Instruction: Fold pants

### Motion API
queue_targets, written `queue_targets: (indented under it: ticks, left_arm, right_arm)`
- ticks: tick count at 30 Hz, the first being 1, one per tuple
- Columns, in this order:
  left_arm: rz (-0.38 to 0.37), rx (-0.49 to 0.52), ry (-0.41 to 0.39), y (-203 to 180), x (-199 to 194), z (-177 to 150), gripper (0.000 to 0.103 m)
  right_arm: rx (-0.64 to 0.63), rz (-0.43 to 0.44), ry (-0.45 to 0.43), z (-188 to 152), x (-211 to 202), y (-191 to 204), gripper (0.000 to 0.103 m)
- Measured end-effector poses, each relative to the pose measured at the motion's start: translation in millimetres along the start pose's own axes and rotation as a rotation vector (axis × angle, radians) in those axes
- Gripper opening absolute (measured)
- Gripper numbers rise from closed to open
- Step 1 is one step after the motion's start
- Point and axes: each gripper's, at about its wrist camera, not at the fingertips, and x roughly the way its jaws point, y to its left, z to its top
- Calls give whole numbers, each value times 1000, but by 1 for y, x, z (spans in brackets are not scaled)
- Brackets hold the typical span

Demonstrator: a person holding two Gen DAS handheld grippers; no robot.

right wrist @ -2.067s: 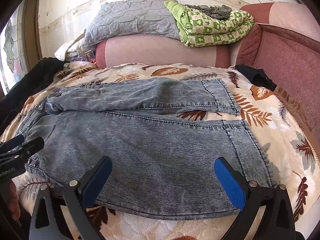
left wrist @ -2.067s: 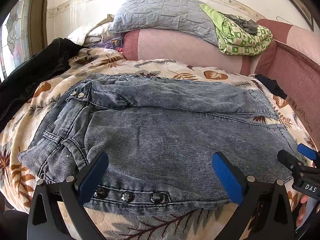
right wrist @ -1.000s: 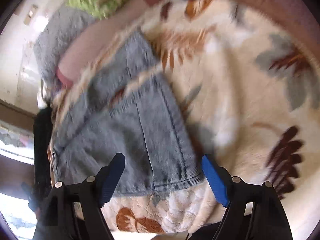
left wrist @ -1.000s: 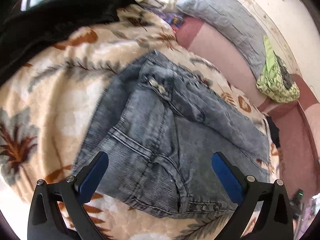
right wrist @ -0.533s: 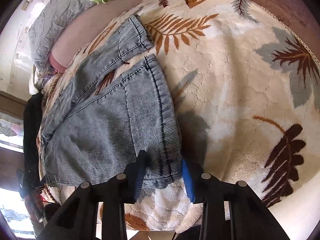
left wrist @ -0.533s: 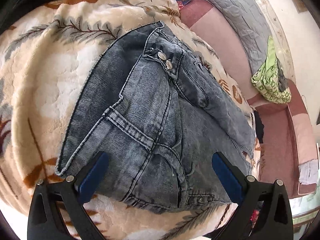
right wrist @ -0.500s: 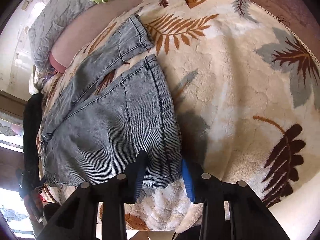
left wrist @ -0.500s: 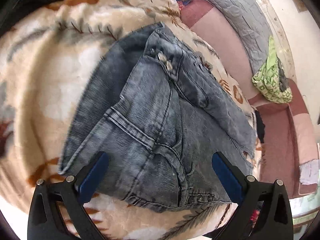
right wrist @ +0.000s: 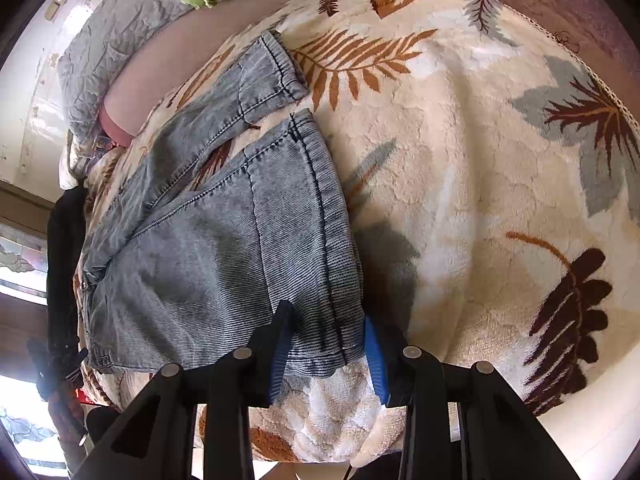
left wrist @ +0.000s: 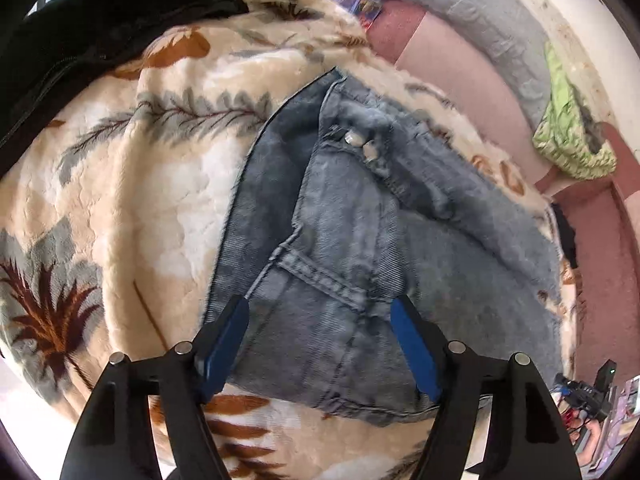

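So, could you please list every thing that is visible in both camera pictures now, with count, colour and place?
pants: one, grey-blue denim, flat on the blanket
blanket: one, cream with leaf print, under the pants
grey quilted cushion: one, on the pink sofa back
green patterned cloth: one, on the sofa back
black garment: one, at the blanket's edge
left gripper: black, blue pads, closing around the waistband corner
right gripper: shut on the hem corner
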Motion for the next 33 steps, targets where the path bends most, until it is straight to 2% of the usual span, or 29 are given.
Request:
queue_targets:
  ticks: [3,8,13,17,20,22,24,29,31,33]
  left_arm:
    - [9,-19,-5,7,6,3,73]
    - [52,34,6,-3,10,0,73]
    - [65,28,10,-3,10,-2,75]
    - [119,91,32,-11,12,-8,74]
    - [202,136,75,-16,19,-8,57]
    - [180,116,82,-13,15,-5,30]
    - [150,111,100,-10,13,-4,21]
    - [114,96,106,-2,8,-6,10]
    - [119,92,91,0,1,-11,7]
    - [141,109,73,-3,-7,-19,6]
  right_arm:
    - [1,-2,-2,0,0,0,37]
    - [0,-5,0,0,0,1,37]
    - [0,0,-2,1,0,-1,37]
    - [-2,-2,-2,1,1,-1,37]
    - [-5,-3,-1,1,1,-1,37]
    - [-5,0,-2,1,1,-1,37]
    - [-3,4,-4,1,1,-2,37]
    - [-10,-3,-7,0,0,0,36]
    - [-19,-6,-17,-1,-1,1,33]
    - [-47,-14,-15,-1,-2,6,26]
